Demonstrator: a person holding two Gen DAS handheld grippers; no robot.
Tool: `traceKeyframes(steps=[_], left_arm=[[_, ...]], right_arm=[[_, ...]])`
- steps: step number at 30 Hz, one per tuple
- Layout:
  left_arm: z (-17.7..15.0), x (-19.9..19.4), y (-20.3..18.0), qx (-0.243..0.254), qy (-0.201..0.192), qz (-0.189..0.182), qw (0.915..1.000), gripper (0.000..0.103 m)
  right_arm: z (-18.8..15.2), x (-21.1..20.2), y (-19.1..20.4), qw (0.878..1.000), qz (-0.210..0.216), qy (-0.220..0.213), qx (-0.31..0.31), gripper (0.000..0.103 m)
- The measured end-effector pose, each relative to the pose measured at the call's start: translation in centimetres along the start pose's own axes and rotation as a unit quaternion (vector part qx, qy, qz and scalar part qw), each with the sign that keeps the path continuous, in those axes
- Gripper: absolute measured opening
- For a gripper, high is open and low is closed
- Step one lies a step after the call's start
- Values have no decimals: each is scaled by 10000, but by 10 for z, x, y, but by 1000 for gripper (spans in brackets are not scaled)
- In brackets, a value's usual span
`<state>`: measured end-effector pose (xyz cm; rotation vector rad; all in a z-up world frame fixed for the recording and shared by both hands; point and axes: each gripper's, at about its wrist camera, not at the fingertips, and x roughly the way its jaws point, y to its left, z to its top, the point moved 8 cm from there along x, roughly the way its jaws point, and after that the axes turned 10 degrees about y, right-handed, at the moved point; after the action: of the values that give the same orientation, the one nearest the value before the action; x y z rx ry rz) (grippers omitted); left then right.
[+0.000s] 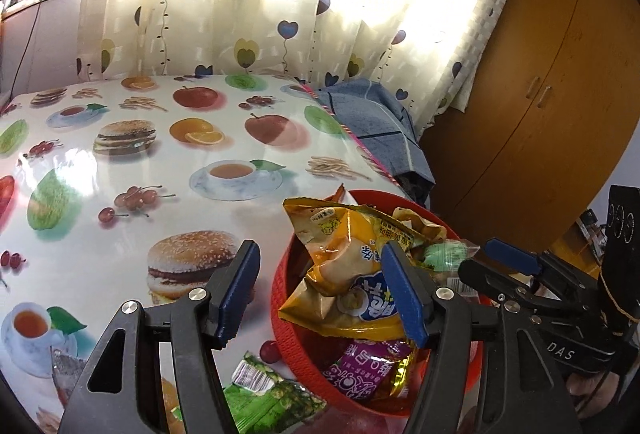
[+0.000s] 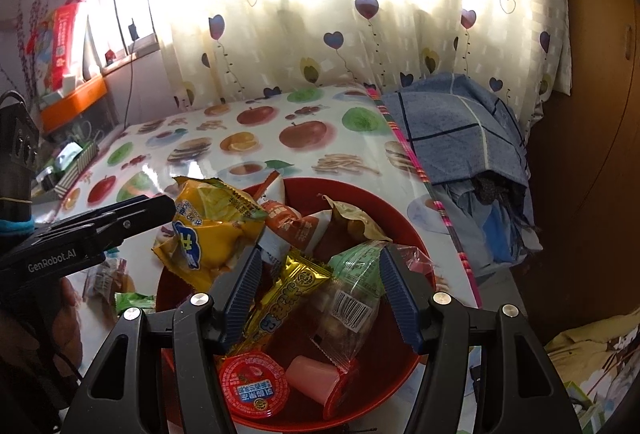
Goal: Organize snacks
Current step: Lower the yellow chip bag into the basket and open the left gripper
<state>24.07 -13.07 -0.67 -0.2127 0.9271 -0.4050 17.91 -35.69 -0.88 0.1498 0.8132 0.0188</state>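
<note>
Snacks are piling in the red basket (image 2: 404,230) near the worktop's (image 1: 120,162) right edge. Left tongs (image 1: 320,290) are hanging open above the yellow chip bag (image 1: 348,274). Right tongs (image 2: 320,290) are gaping over the basket, gripping nothing. A green packet (image 1: 260,394) is lying on the worktop beside the basket.

A fruit-and-burger printed tablecloth (image 1: 120,162) covers the table. At twelve o'clock hangs a heart-patterned curtain (image 1: 260,2); at two o'clock, blue checked fabric (image 2: 452,130) and a wooden wardrobe (image 1: 532,106).
</note>
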Motion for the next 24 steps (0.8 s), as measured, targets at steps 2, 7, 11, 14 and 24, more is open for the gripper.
traceKeyframes(steps=[2, 7, 11, 14, 24], left_arm=[[-1, -4, 3, -20, -64, -7, 10000, 63], [-9, 1, -4, 151, 141, -151, 9997, 47], [-16, 7, -19, 403, 307, -313, 9982, 47], [-21, 12, -26, 504, 406, -312, 9974, 47], [-28, -14, -22, 477, 241, -95, 9985, 47]], right_arm=[[-1, -1, 2, 10000, 2, 14, 10, 61], [-2, -6, 6, 10000, 25, -47, -4, 61], [-3, -10, 7, 10000, 15, -66, 4, 61], [-5, -16, 8, 9999, 20, -103, 1, 61], [-9, -30, 32, 9993, 261, -213, -178, 61]])
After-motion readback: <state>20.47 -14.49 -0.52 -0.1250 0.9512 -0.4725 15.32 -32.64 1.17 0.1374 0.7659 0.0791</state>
